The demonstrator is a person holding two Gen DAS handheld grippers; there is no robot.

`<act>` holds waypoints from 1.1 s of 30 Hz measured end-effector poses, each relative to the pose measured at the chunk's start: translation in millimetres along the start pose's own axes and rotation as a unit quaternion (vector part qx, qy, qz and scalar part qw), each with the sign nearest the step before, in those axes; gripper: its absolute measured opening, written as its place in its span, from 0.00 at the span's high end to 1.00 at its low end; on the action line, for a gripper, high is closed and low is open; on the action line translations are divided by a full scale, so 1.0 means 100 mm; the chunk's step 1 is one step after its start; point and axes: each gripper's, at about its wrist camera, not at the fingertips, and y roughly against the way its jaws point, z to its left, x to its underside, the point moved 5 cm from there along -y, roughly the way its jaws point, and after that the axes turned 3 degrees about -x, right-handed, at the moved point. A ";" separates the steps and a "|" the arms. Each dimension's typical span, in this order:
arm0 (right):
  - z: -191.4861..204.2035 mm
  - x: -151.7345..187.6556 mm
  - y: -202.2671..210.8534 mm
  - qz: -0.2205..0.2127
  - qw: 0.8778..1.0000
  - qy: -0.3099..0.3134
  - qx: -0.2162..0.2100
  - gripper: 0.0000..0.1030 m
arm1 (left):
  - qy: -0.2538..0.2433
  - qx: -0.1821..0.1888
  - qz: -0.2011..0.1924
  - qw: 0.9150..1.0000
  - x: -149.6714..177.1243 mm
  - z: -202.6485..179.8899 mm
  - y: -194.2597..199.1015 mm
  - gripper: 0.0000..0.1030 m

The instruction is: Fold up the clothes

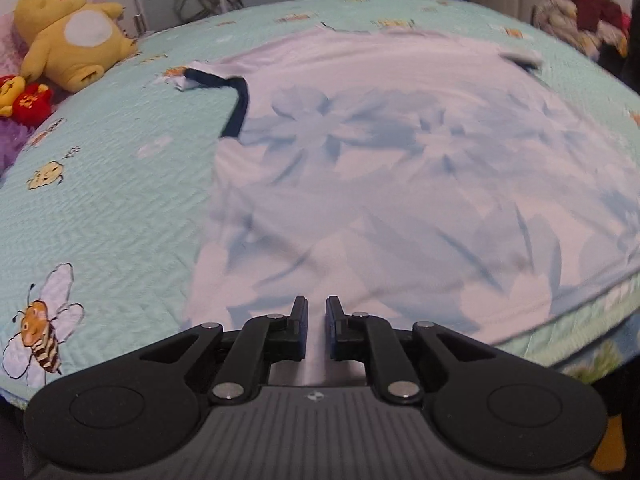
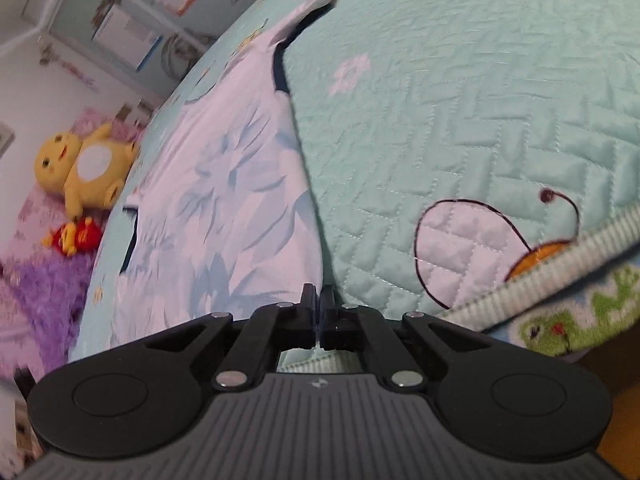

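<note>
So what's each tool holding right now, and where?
Both tools are at the shirt's near hem: the left tool with cloth in its narrow gap, the right tool shut at the corner.

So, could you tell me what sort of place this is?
Most likely a bedroom at home: a bed with a quilted bee-print bedspread, a yellow plush toy by the pillows, and a pale floral T-shirt spread out for folding.

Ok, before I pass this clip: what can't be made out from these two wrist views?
- Left wrist view: the shirt hem is hidden behind the left gripper, so any grip is unclear.
- Right wrist view: the right gripper is shut at the shirt's edge; pinched cloth can't be confirmed.
- Left wrist view: the far sleeve is blurred.
- Neither view shows the other gripper.
</note>
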 end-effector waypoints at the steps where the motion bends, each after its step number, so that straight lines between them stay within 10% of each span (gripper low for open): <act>1: -0.01 -0.02 0.01 0.000 1.000 0.003 -0.001 0.97 | 0.017 0.013 -0.009 1.000 -0.07 0.01 0.04 0.89; 7: 0.02 -0.32 0.17 -0.059 0.997 0.026 0.038 0.90 | 0.128 0.114 -0.047 0.984 -0.63 -0.17 0.07 0.75; 16: 0.50 -0.91 -0.54 -0.017 0.995 0.060 -0.077 0.82 | 0.178 0.234 -0.056 0.954 -1.72 -1.17 -0.65 0.43; 22: 0.92 -1.06 -1.26 0.079 0.978 0.127 -0.148 0.73 | 0.327 0.199 -0.094 0.919 -2.40 -1.38 -1.38 0.39; 25: 0.80 -1.26 -1.64 0.087 0.978 0.152 -0.110 0.73 | 0.386 0.140 -0.109 0.905 -2.51 -1.39 -1.81 0.39; 27: 0.56 -1.50 -1.74 0.048 0.988 0.132 -0.065 1.00 | 0.376 0.097 -0.113 0.915 -2.51 -1.46 -2.11 0.39; 30: 0.30 -1.80 -1.68 -0.025 0.995 0.090 -0.040 1.00 | 0.332 0.042 -0.111 0.936 -2.39 -1.52 -2.48 0.44; 33: 0.33 -1.85 -1.65 -0.044 0.993 0.104 -0.040 0.89 | 0.328 0.051 -0.168 0.928 -2.23 -1.51 -2.45 0.40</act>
